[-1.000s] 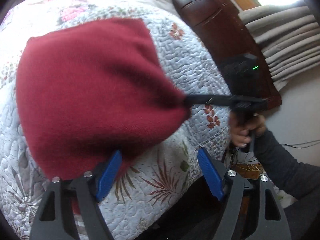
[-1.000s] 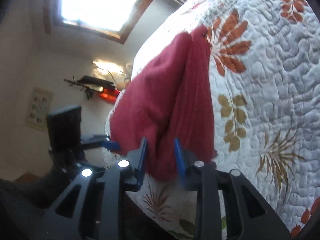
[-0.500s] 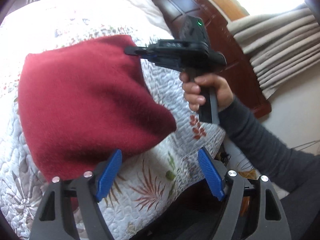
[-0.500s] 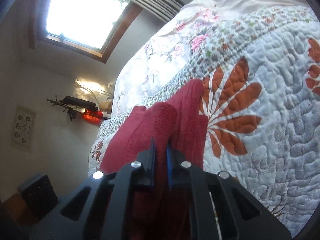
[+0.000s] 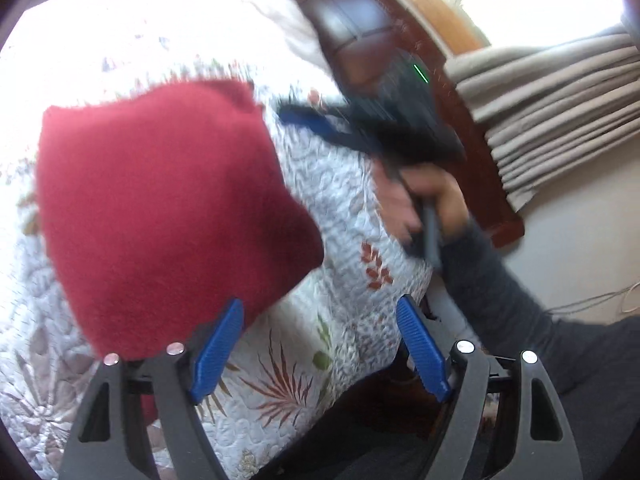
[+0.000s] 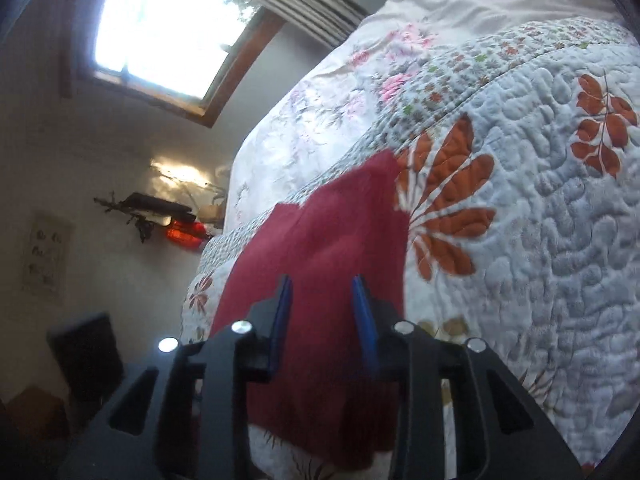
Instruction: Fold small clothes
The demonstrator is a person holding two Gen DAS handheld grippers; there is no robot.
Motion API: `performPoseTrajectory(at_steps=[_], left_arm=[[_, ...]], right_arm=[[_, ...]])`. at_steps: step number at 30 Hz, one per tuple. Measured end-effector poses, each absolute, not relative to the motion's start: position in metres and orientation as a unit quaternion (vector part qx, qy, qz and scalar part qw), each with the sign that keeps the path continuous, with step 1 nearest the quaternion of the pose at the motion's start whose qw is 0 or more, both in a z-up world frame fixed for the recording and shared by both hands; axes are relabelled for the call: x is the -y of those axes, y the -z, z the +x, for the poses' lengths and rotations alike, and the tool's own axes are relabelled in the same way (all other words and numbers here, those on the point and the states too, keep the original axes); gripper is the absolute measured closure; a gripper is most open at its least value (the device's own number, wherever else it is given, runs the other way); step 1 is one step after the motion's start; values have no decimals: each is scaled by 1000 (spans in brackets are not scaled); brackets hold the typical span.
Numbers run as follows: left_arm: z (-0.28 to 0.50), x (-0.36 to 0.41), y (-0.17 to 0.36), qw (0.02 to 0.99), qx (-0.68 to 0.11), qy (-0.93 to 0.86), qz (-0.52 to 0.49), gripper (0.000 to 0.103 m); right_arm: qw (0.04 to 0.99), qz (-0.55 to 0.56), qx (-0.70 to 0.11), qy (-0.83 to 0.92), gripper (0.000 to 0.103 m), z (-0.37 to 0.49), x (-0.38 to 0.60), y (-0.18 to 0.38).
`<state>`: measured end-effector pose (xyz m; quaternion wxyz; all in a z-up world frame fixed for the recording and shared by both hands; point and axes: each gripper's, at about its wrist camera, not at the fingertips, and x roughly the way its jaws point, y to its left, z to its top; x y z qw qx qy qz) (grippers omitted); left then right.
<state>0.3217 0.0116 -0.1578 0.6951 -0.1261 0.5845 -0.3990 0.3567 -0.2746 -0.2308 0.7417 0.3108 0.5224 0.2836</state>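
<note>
A dark red knit garment (image 5: pixel 160 208) lies folded on the quilted bedspread (image 5: pixel 344 200), close to the bed's near corner. My left gripper (image 5: pixel 320 344) is open, its left pad at the garment's near edge and nothing between the pads. In this view my right gripper (image 5: pixel 312 120) is blurred, held by a hand (image 5: pixel 424 204) just right of the garment's far corner. In the right wrist view, the right gripper (image 6: pixel 322 312) is open above the red garment (image 6: pixel 332 236), which lies flat below the pads.
The quilt (image 6: pixel 540 220) has orange leaf prints, with a pale floral sheet (image 6: pixel 320 92) beyond it. A wooden headboard (image 5: pixel 356 20) and curtains (image 5: pixel 560 100) stand past the bed. The bed's corner (image 5: pixel 400 312) drops off beside a grey sleeve (image 5: pixel 512 312). A window (image 6: pixel 160 32) glows.
The right gripper, shut on the garment's corner, carried it over to the far side, then opened and let go. The left gripper stayed open at the near edge.
</note>
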Motion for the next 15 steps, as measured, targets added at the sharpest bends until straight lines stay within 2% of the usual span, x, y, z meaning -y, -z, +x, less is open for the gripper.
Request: performPoseTrajectory(at_steps=[1,3,5,7,9,12,15], left_arm=[[325,-16,159,698,-582,396,-132,22],[334,-22,170,701,-587,379,-144,22],[342,-27,187,696,-600,363,-157,21],[348,-31,207,680,-616,352,-184,22],[349,-35,211,675,-619,345,-204,23],[341,-44,191,682,-599,352,-227,22],[330,-73,172,711,-570,335,-242,13]], right_arm=[[740,291,-533,-290,61,344,269,226],[726,260,-569,-285,60,327,252,242],[721,230,-594,-273,81,321,239,269],[717,241,-600,-260,83,321,244,290],[712,266,-596,-260,83,317,251,293],[738,269,-560,-263,74,295,261,260],[765,255,-516,-290,74,268,262,223]])
